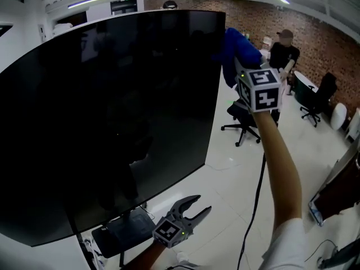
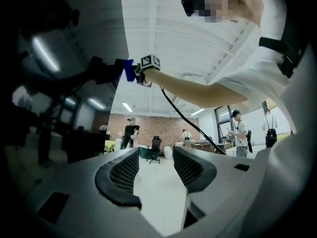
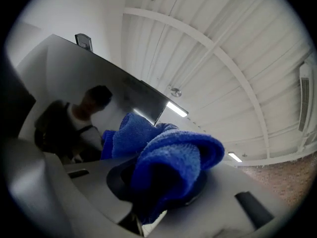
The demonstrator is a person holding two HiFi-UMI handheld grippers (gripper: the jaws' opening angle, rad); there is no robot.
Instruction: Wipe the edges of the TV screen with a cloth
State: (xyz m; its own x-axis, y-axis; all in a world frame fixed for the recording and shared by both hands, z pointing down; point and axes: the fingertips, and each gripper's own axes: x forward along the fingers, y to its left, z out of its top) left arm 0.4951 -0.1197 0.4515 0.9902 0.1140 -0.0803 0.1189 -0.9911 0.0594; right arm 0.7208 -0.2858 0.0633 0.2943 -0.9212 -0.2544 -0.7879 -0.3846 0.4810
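The TV screen (image 1: 112, 122) fills the left and centre of the head view, a broad, glossy black panel with a thin edge and dim reflections on its glass. Under it, at the lower left, a flat dark stand base (image 1: 121, 232) sits on the white tiled floor (image 1: 225, 179).

At the bottom centre, the left claw (image 1: 201, 203) hangs below the screen's lower edge, well apart from the cloth. In its own view the left claw's (image 2: 156, 152) two grey jaws, lined with black ribbed pads, stand wide apart with nothing between them.

In the upper right of the head view, a thick blue terry cloth (image 1: 239, 52) bunches at the screen's top right corner. It appears to press against that edge, though the contact itself is hard to make out. The right claw's marker cube (image 1: 261, 89) sits just below the cloth, on an outstretched bare arm.

In the right claw's view, the right claw (image 3: 163, 180) is clamped on the cloth (image 3: 168, 157), whose soft looped folds bulge out over both dark pads. The screen's (image 3: 99, 93) mirror-like surface and sharp corner lie just behind it.
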